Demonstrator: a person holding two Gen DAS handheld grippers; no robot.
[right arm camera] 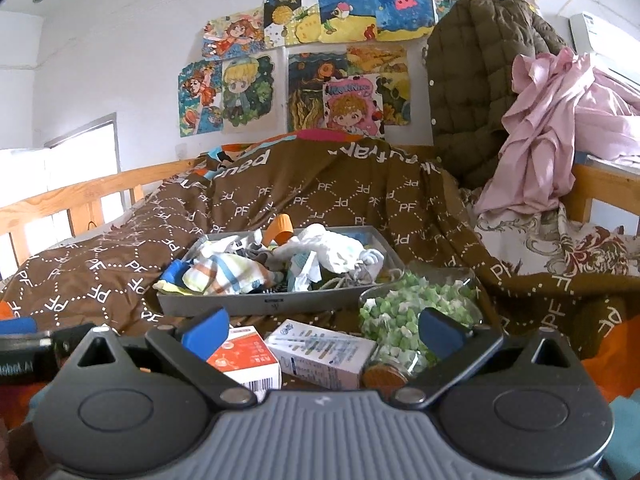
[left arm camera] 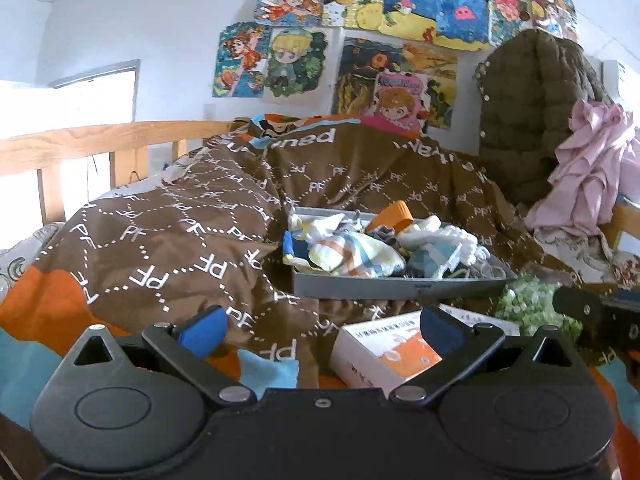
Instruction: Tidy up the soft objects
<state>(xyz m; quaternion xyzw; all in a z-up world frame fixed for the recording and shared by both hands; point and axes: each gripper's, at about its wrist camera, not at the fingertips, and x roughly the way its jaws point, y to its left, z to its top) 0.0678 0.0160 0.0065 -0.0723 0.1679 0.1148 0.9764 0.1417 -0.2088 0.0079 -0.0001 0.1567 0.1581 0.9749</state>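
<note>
1. Left gripper (left arm camera: 322, 330): jaws spread wide, nothing between them; it hangs low over the quilt (left arm camera: 168, 240).
2. Right gripper (right arm camera: 322, 330): jaws likewise spread wide and empty, above two boxes and a jar.
3. Tray (right arm camera: 256, 305): grey, resting on the brown quilt ahead of both grippers. It holds a loose heap of soft cloths (right arm camera: 224, 272), among them a plaid piece, white pieces and an orange one at the back.
4. Orange box (right arm camera: 244, 356) and white box (right arm camera: 324, 354): lying side by side, just in front of the tray.
5. Jar (right arm camera: 404, 320): on its side, right of the white box, filled with green and white bits.
6. Coat (right arm camera: 472, 80) and pink cloth (right arm camera: 552, 128): hung at the bed's far right.
</note>
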